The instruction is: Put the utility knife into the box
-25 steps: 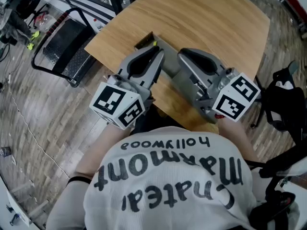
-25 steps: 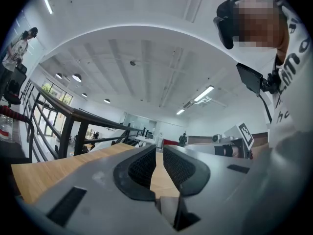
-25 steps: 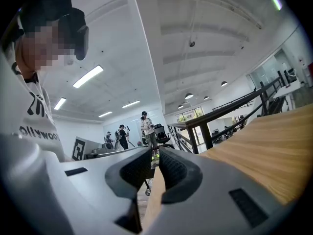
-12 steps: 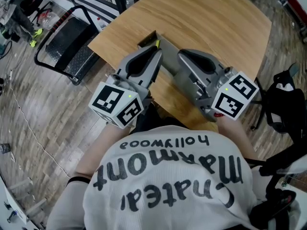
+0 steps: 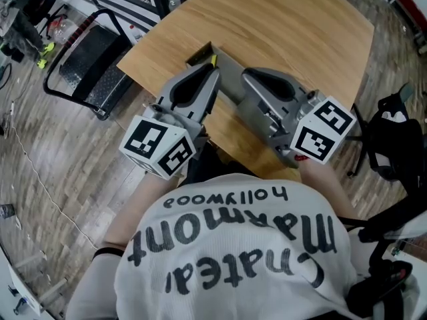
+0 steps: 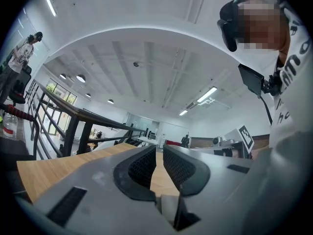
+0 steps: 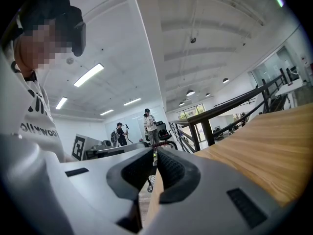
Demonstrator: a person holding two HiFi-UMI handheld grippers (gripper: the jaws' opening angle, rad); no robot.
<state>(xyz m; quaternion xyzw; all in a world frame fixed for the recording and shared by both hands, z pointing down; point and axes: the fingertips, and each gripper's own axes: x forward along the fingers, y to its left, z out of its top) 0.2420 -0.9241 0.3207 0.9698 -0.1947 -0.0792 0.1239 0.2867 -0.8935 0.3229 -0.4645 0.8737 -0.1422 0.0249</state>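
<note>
Utility knife [image 5: 214,60] just beyond left claw [image 5: 211,74]

Left gripper [image 5: 212,72] sits beside right gripper [image 5: 247,76] over the table [image 5: 300,19].

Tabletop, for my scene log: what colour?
The tabletop is light tan wood grain, clearest in the head view.

the box [image 5: 201,51] shows only in part in the head view: a brown cardboard corner with a dark inside. it sits on the worktop [image 5: 293,32] close to its near left edge. a grey wall runs from that corner toward the person, and the tips of the left gripper [image 5: 215,71] and right gripper [image 5: 245,74] hide the rest. a small yellow-green sliver at the box's rim, just beside the left gripper's tip, may be the utility knife [image 5: 214,60]; too little shows to tell.
</note>
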